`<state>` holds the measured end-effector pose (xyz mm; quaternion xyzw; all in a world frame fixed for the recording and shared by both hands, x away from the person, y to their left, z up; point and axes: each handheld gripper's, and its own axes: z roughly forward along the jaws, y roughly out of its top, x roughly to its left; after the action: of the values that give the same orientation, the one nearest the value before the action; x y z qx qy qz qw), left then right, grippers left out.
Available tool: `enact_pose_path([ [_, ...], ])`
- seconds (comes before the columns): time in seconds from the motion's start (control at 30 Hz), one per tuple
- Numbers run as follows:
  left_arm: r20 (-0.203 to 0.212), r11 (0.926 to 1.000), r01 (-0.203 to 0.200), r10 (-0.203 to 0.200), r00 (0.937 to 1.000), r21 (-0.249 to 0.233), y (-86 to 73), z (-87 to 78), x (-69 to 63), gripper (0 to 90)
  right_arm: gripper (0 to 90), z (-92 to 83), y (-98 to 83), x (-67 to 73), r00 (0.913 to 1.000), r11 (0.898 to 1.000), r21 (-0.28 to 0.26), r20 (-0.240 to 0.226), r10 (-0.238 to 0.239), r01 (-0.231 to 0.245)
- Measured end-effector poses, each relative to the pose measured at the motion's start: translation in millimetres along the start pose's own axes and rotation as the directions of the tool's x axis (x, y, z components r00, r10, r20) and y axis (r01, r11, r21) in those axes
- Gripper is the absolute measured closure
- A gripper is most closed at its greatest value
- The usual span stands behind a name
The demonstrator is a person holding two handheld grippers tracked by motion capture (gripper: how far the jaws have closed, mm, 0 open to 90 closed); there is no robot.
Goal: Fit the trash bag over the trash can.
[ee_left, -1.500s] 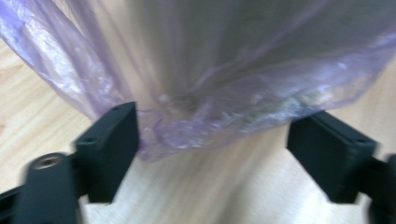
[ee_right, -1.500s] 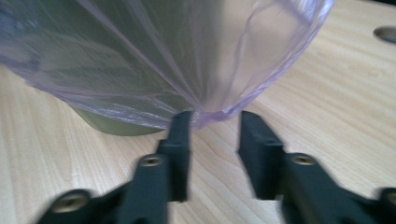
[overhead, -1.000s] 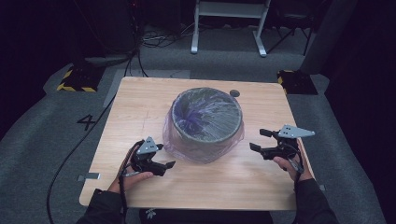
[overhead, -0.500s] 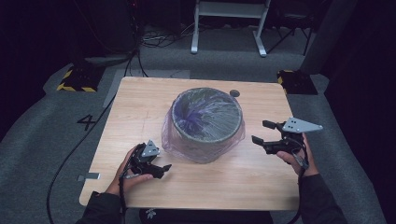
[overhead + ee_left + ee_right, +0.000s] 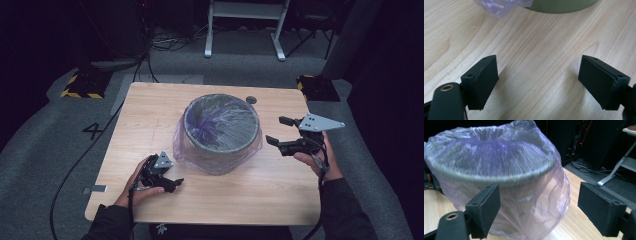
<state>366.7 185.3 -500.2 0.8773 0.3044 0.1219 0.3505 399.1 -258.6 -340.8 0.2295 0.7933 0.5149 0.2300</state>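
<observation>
A grey round bin (image 5: 221,150) stands in the middle of the wooden table (image 5: 150,115), lined with a thin purple plastic bag (image 5: 220,122) that drapes over its rim and down its sides. In the right gripper view the bag-covered bin (image 5: 499,177) looms close ahead. My right gripper (image 5: 280,131) hangs open above the table to the bin's right, jaws pointing at it, nothing between them. My left gripper (image 5: 172,176) rests low at the front left, open and empty. The left gripper view has bare wood between the pads, with the bin's base (image 5: 559,6) and a bag fold (image 5: 499,7) at the top.
A small dark disc (image 5: 251,100) lies on the table behind the bin. The table's front and right areas are bare wood. Around the table lie grey floor, cables, a yellow-black striped block (image 5: 80,86) at the left, and white stand legs (image 5: 245,30) at the back.
My right gripper has risen and drifted a little away from the table's front, still beside the bin. My left gripper has stayed nearly in place.
</observation>
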Motion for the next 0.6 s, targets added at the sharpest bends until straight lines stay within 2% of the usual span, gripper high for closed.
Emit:
enact_pose_path([
  [0.23, 0.006, 0.9999, 0.004, -0.004, 1.0, -0.015, -1.7, 1.1, 1.9, 14.9, 18.1, 10.5, 22.7, 1.5, 0.9996, 1.0, 0.011, -0.015, -0.026, 0.026],
  [0.33, 0.007, 0.9996, 0.004, -0.004, 1.0, -0.028, -3.2, 1.7, 2.2, 14.3, 21.7, 15.5, 31.1, 3.1, 0.9985, 0.998, 0.027, -0.025, -0.049, 0.05],
  [0.6, 0.007, 0.9996, 0.005, -0.005, 1.0, -0.029, -2.8, 2.3, 2.4, 13.5, 20.3, 25.6, 46.2, 5.3, 0.9975, 0.998, 0.029, -0.037, -0.06, 0.061],
])
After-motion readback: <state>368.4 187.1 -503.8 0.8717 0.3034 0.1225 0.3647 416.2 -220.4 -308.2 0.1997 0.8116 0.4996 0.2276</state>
